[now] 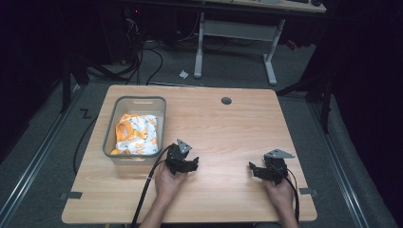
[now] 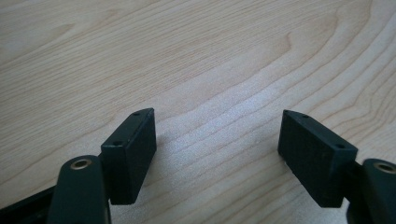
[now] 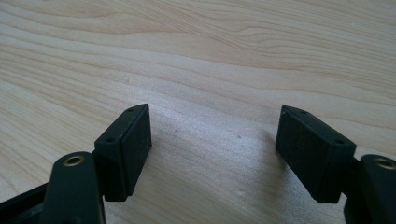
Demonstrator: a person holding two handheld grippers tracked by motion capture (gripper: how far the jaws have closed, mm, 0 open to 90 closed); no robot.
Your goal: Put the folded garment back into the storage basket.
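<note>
**Two open grippers near the counter's front edge**

We see the left hand-held gripper [image 1: 189, 165] and the right hand-held gripper [image 1: 257, 171] low over the bare wooden counter [image 1: 228, 128], each spread wide with nothing between its jaws. A grey bin [image 1: 135, 129] (holding orange-and-white cloth [image 1: 136, 134]) sits by the left edge, just beside the left hand-held gripper.
</note>
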